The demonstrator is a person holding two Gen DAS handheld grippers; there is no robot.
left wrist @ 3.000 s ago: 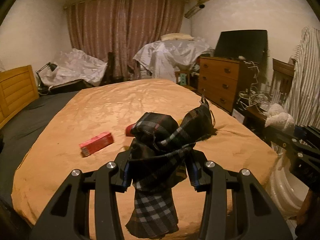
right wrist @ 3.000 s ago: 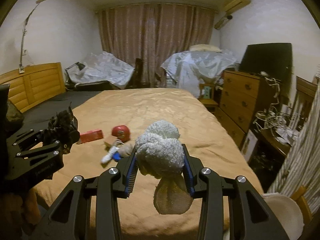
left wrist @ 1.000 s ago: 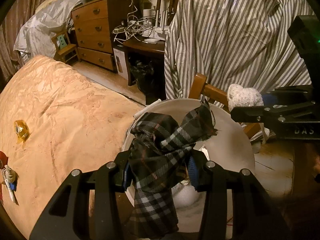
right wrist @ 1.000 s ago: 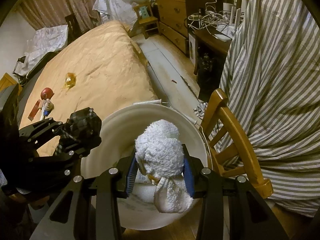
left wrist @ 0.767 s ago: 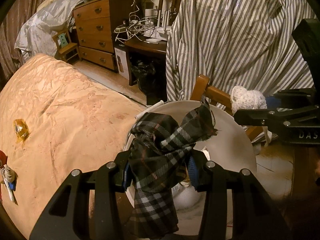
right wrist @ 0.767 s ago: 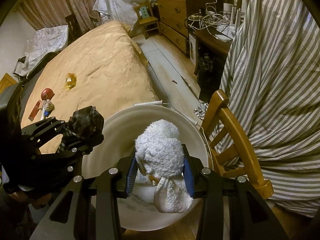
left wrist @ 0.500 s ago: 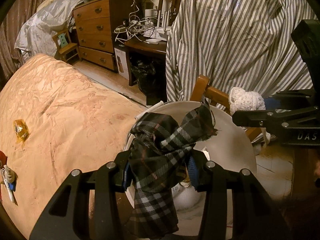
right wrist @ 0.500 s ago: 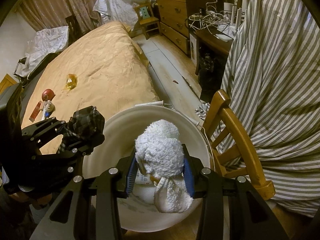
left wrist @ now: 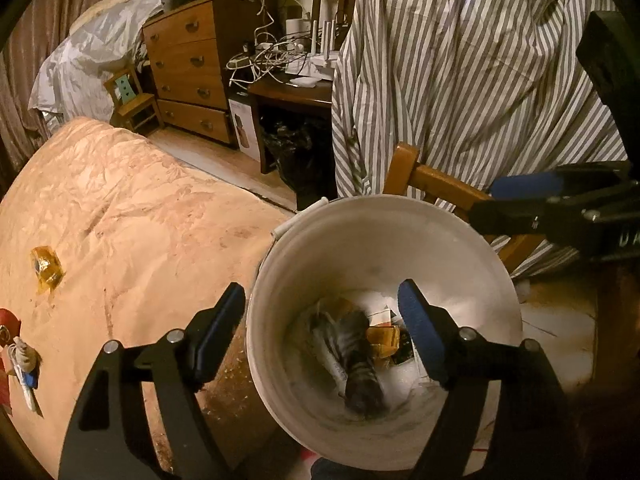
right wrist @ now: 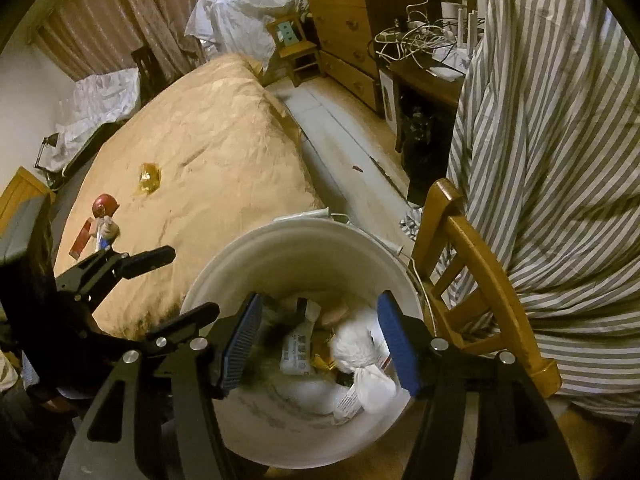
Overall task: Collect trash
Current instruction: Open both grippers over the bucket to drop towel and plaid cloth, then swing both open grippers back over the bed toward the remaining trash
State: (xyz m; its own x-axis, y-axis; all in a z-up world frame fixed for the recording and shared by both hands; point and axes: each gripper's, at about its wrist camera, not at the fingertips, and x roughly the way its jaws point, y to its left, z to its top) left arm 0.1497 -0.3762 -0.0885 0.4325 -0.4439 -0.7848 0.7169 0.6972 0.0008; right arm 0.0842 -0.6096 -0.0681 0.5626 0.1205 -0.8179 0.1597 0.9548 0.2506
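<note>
- Bucket, white and round, on the floor off the bed's foot corner, just beside a wooden chair draped with a striped sheet.
- Left claw over the bucket's near rim, jaws opening, nothing between the pads; one finger over the bed's edge, the other over the bucket's mouth.
- Plaid cloth down inside the bucket, blurred, clear of both pads, among paper scraps and a yellow wrapper at the bottom.
- Right claw above the same bucket, jaws opening, pads apart from the white knitted bundle.
- White knitted bundle inside the bucket, toward the chair side, on top of packets and wrappers; cannot tell whether resting or dropping.
- Right claw's blue pad also in sight at the edge of the left view, above the bucket's far rim, close to the chair rail.
- Amber wrapper on the bed, well apart from the bucket, toward the middle of the cover.
- Red ball, red box and a small white-and-blue item clustered together near the bed's far side edge.
- Wooden dresser and a low table with tangled white cables beyond the bed's foot.
</note>
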